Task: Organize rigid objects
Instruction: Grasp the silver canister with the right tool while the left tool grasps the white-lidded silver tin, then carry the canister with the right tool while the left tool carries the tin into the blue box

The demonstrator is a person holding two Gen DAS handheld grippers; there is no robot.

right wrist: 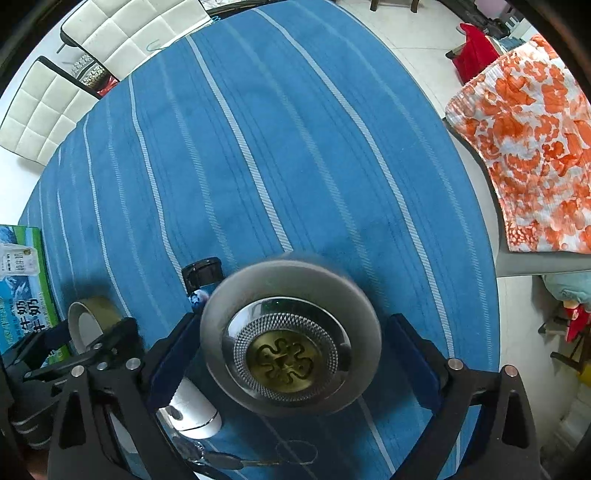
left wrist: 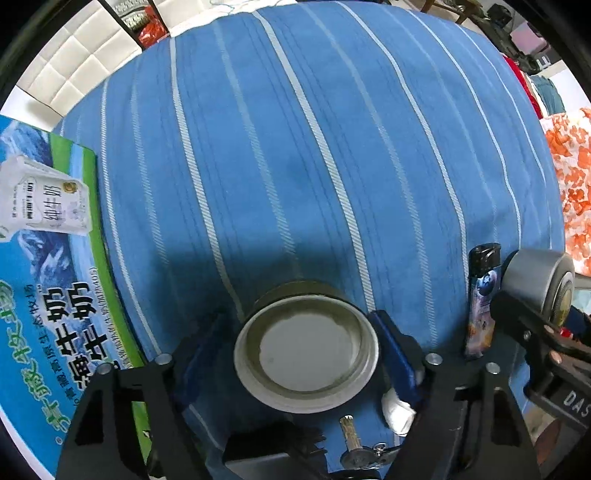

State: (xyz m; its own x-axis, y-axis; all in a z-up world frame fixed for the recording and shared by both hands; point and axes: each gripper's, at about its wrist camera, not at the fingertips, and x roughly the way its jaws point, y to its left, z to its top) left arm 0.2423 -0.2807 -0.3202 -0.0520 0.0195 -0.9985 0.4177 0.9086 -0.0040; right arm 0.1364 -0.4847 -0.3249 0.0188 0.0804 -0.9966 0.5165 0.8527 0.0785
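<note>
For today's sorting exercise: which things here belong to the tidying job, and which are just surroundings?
Job: tape roll, grey puck-like object, lighter, key, small white object, milk carton box.

Surroundings: striped cloth, white chairs, orange floral fabric.

Both fisheye views sit low and close over the blue white-striped cloth-covered counter [left wrist: 332,147], facing forward and down. Left view looks across toward the right tool [left wrist: 532,314]; right view catches the left tool [right wrist: 85,332]. Shared: black-capped lighter [left wrist: 482,295], green-and-blue milk carton box [right wrist: 22,280].

Left tongs [left wrist: 306,354] and right tongs [right wrist: 291,354], black angular frames, silver round bolts, dark blue pads
</note>
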